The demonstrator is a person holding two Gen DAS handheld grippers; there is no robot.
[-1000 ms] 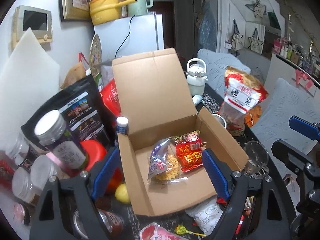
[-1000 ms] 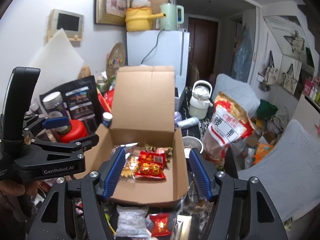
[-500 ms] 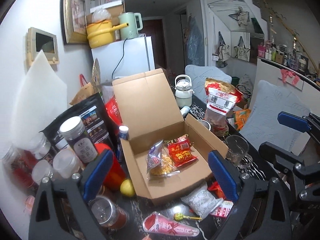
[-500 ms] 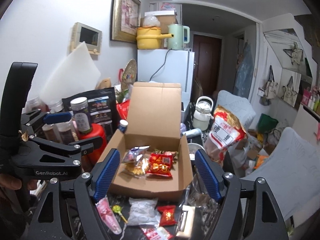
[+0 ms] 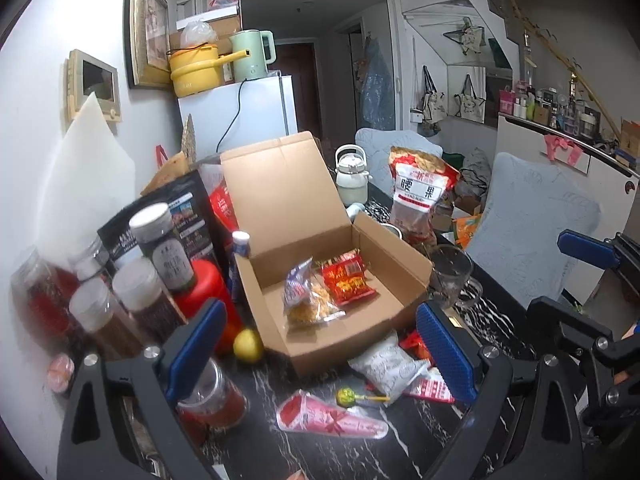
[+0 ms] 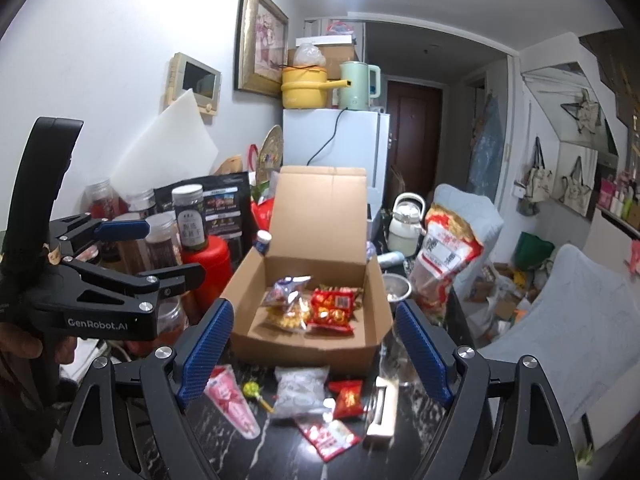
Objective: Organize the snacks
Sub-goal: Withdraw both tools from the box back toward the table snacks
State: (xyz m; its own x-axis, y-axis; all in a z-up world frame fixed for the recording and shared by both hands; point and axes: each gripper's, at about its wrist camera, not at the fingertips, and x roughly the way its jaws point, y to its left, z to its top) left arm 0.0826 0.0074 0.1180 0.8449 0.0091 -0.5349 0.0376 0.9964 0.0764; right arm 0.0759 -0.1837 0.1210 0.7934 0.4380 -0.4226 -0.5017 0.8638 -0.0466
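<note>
An open cardboard box (image 5: pixel 400 264) stands on the dark marbled table with its lid up. Inside lie a clear packet of yellow snacks (image 5: pixel 308 300) and a red packet (image 5: pixel 346 280). In front of the box lie loose snacks: a white packet (image 6: pixel 300 390), a pink cone wrapper (image 6: pixel 232 404), a lollipop (image 6: pixel 252 390) and small red packets (image 6: pixel 348 398). My left gripper (image 5: pixel 320 350) hangs open above these, holding nothing. My right gripper (image 6: pixel 316 354) is also short of the box; its jaws are opening with nothing held between them.
Jars (image 5: pixel 160 236), a red container (image 5: pixel 204 292), a lemon (image 5: pixel 248 344) and a black bag crowd the left. On the right are a glass cup (image 5: pixel 450 276), a big red-and-white snack bag (image 5: pixel 420 196) and a white kettle (image 5: pixel 352 176). A fridge (image 5: pixel 240 116) stands behind.
Both grippers have drawn back from the box, so the loose snacks in front of it have come into view. Both pairs of jaws stand wider than before.
</note>
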